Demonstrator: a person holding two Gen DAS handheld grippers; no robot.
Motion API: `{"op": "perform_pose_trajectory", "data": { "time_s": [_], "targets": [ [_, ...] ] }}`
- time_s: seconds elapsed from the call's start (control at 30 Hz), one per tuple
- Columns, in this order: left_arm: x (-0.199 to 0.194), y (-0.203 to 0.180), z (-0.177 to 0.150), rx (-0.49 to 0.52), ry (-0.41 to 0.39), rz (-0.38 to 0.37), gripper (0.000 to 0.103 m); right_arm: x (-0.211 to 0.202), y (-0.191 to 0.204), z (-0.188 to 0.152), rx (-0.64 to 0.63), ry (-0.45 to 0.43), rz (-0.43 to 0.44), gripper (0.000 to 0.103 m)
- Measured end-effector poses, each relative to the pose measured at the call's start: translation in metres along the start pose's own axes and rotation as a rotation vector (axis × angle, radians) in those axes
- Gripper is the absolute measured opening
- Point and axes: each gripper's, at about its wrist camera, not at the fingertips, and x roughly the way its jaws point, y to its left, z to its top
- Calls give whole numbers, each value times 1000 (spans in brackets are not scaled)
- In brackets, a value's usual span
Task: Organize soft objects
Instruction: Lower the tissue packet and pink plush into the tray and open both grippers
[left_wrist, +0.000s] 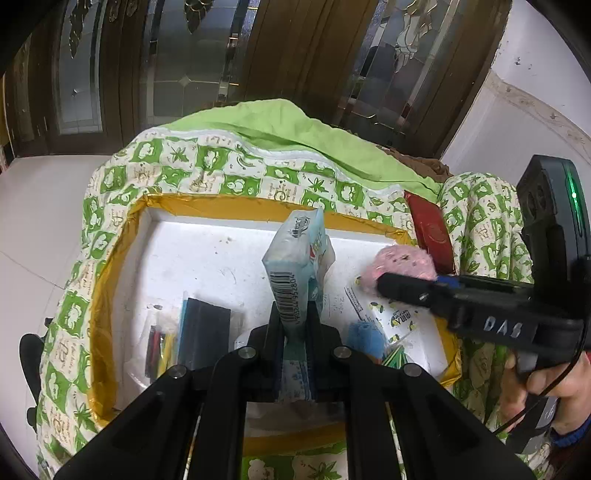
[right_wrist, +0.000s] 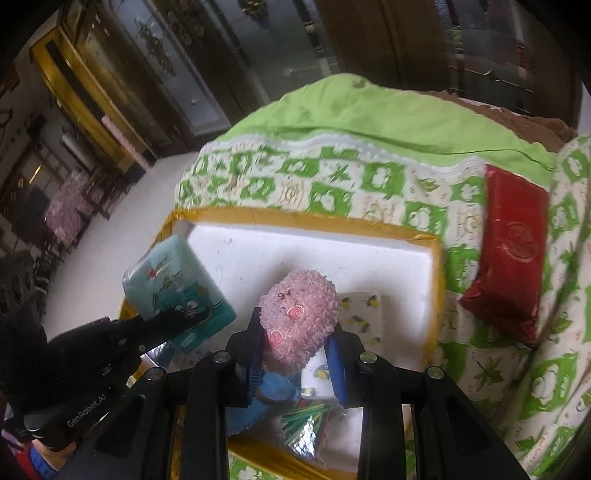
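Both grippers loaded, both over the tray. L gripper (left_wrist: 293, 314) clamped tight on a pale-blue tissue pack (left_wrist: 295, 258), held upright by its lower end, barcode side facing the cam; pack squeezed thin between the jaws. R gripper (right_wrist: 295, 350) clamped on a pink plush toy (right_wrist: 297, 314), fuzzy body bulging up past the blue pads (right_wrist: 338, 365), embroidered face up. Neither item looks to be resting on anything; both hang above the foam tray w/ gold-taped rim (left_wrist: 110, 266), which sits on a green-and-white quilt (left_wrist: 229, 166). Tray floor under them already cluttered: blue pom-pom-like fluff (left_wrist: 364, 334), lemon-print packet (left_wrist: 391, 317), green sticks in a bag (right_wrist: 304, 413), dark flat block (left_wrist: 203, 332) at L side. Red box (right_wrist: 509, 273) lies outside the tray on the quilt, R side. Person's hand (left_wrist: 546, 373) visible on the R grip handle. Step in hand, my read: carry phase, two soft items mid-transfer at once, either going down into the tray or coming out of it; can't tell which. Next move calls for picking a bare patch, far half of the tray floor looks free, then lowering till each item bears weight before easing jaws apart. Keep the two grippers from fouling, they're close. Tissue pack tall and narrow, likely to topple if set on end; lay flat.
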Motion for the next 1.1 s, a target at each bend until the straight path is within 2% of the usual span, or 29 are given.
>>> {"op": "perform_pose_trajectory", "data": {
  "time_s": [0.5, 1.1],
  "targets": [
    [14, 8, 2, -30, 19, 9, 10, 34, 25, -9, -110, 58, -30, 33],
    [32, 13, 1, -59, 50, 3, 10, 41, 18, -12, -91, 56, -40, 34]
  ]
}}
